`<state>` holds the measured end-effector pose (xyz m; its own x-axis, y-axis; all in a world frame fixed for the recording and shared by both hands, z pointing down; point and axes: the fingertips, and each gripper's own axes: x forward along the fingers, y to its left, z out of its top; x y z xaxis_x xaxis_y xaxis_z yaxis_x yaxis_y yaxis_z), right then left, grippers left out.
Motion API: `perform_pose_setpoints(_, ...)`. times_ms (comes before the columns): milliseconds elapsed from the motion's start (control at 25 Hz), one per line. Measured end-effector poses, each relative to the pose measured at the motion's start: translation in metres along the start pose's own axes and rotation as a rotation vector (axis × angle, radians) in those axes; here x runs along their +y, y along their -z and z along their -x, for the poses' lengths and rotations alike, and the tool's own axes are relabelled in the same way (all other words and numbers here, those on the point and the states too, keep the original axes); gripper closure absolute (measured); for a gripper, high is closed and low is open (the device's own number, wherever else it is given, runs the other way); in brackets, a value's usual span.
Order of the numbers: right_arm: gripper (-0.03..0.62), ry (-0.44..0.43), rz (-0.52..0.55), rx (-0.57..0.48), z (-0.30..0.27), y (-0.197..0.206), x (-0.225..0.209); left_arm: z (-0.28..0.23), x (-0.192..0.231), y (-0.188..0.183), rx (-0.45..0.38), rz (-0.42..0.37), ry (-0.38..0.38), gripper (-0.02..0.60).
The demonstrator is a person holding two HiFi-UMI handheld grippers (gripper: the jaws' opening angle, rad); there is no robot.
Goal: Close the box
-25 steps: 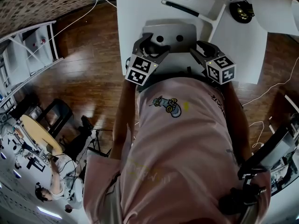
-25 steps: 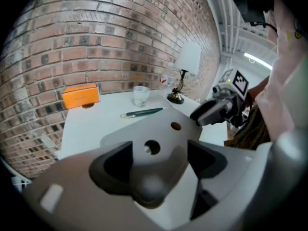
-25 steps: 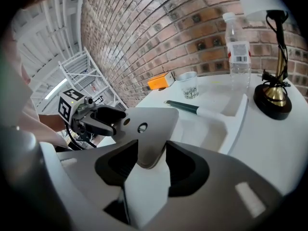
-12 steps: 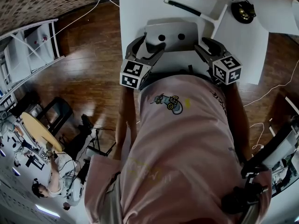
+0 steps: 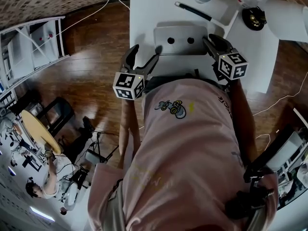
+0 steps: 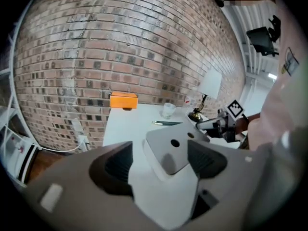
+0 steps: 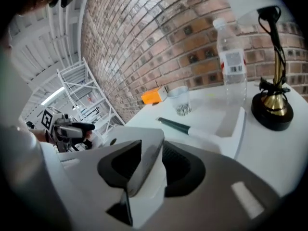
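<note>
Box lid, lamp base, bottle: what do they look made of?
Box lid: matte grey, thin, two punched holes; plastic or coated card, can't tell which.
Lamp base: glossy black disc with brass-coloured stem, likely metal.
Bottle: clear, labelled, capped; likely plastic.

You get even, bright light; the white surface (image 5: 144,13) beyond your left tool (image 5: 143,57) glares pale. Both tool views bend hard toward dark round edges, and the near jaws look soft.
</note>
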<state>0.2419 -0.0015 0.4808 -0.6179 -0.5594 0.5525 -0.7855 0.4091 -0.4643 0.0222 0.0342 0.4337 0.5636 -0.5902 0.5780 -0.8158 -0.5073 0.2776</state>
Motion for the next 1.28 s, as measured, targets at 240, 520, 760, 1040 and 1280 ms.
perform_pose_setpoints(240, 0.482, 0.054, 0.013, -0.029, -0.013, -0.008, -0.015, 0.002, -0.01, 0.007, -0.001, 0.001, -0.001, 0.218)
perform_pose_setpoints(520, 0.488, 0.036, -0.013, -0.064, -0.016, -0.018, -0.016, 0.008, -0.02, 0.007, -0.007, -0.017, 0.001, 0.218)
perform_pose_setpoints(760, 0.488, 0.045, 0.21, -0.073, -0.025, -0.034, -0.01, -0.001, -0.023, 0.012, 0.012, -0.014, 0.042, 0.227)
perform_pose_setpoints(1040, 0.488, -0.021, 0.302, 0.081, -0.042, -0.04, -0.008, -0.036, -0.035, 0.015, 0.012, 0.018, 0.123, 0.226)
perform_pose_setpoints(1280, 0.48, -0.07, 0.134, 0.084, -0.022, -0.007, -0.004, -0.033, -0.026, -0.01, -0.087, -0.014, 0.026, 0.219)
